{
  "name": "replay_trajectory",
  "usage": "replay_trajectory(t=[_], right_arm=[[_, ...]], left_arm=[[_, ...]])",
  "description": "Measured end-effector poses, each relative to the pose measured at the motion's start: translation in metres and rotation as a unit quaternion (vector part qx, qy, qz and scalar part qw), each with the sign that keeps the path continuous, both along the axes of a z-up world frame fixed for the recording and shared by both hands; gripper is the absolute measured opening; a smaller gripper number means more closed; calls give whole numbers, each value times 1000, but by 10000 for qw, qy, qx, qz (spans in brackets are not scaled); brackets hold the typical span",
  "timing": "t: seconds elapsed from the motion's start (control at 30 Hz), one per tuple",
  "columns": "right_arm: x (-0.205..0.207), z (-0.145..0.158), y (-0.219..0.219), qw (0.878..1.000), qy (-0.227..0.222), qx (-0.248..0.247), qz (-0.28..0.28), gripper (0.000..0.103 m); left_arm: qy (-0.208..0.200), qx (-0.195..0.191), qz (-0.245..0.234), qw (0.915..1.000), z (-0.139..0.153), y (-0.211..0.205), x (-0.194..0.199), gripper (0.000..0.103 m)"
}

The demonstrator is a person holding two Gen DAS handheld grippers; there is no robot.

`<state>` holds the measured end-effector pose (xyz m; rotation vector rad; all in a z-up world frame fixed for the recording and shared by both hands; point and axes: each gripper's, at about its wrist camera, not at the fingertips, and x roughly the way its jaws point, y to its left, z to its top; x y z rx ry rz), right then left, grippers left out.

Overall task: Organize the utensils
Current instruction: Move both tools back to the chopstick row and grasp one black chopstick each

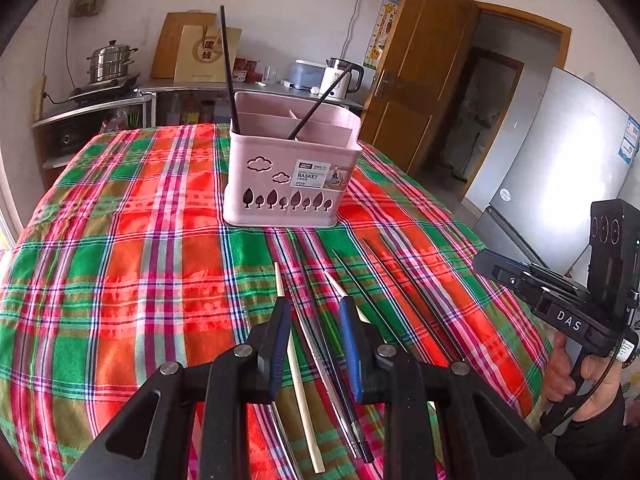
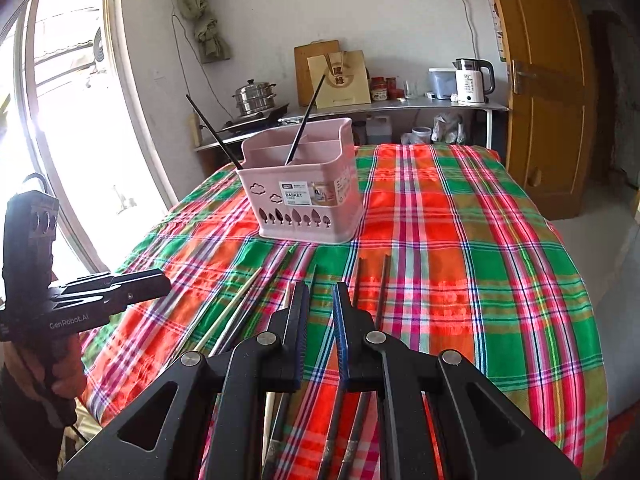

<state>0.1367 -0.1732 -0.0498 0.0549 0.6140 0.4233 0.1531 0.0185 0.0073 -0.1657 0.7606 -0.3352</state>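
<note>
A pink divided basket point(image 1: 288, 184) point(image 2: 308, 208) stands on the plaid tablecloth point(image 1: 132, 280). Two black chopsticks point(image 1: 228, 72) point(image 2: 306, 120) lean in it, in different compartments. Several loose chopsticks lie in front of it: cream ones point(image 1: 298, 380), metallic ones point(image 1: 320, 360) and dark ones point(image 1: 380, 264) point(image 2: 384, 280). My left gripper point(image 1: 316, 308) hovers over the cream and metallic ones, open by a small gap, holding nothing. My right gripper point(image 2: 321, 292) hovers over the dark ones, narrowly open and empty. Each gripper shows in the other's view, the right one point(image 1: 500, 268) and the left one point(image 2: 160, 278), each held by a hand.
Behind the table runs a counter with a steel steamer pot point(image 1: 110, 60), a paper bag point(image 2: 340, 80) and a white kettle point(image 2: 472, 80). A wooden door point(image 2: 548, 100) and a fridge point(image 1: 560, 160) stand to the right, and a window point(image 2: 68, 120) to the left.
</note>
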Motion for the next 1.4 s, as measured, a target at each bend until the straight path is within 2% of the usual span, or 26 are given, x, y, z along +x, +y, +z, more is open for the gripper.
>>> replay_trajectory(t=[0.23, 0.6, 0.97, 1.2, 1.4], right_arm=[[34, -20, 4, 9990, 362, -255, 2, 13], [80, -45, 12, 9952, 814, -549, 6, 12], [107, -56, 22, 9915, 1055, -756, -27, 12], [114, -61, 28, 9896, 1116, -904, -18, 12], [115, -62, 38, 9877, 1076, -1130, -1, 12]], left_arm=[[426, 194, -221, 9987, -21, -21, 47, 24], [930, 487, -273, 9941, -50, -34, 107, 24], [1136, 722, -297, 9905, -62, -43, 130, 24], [1074, 961, -344, 9890, -65, -56, 136, 24], [1068, 1018, -246, 9887, -65, -62, 140, 14]])
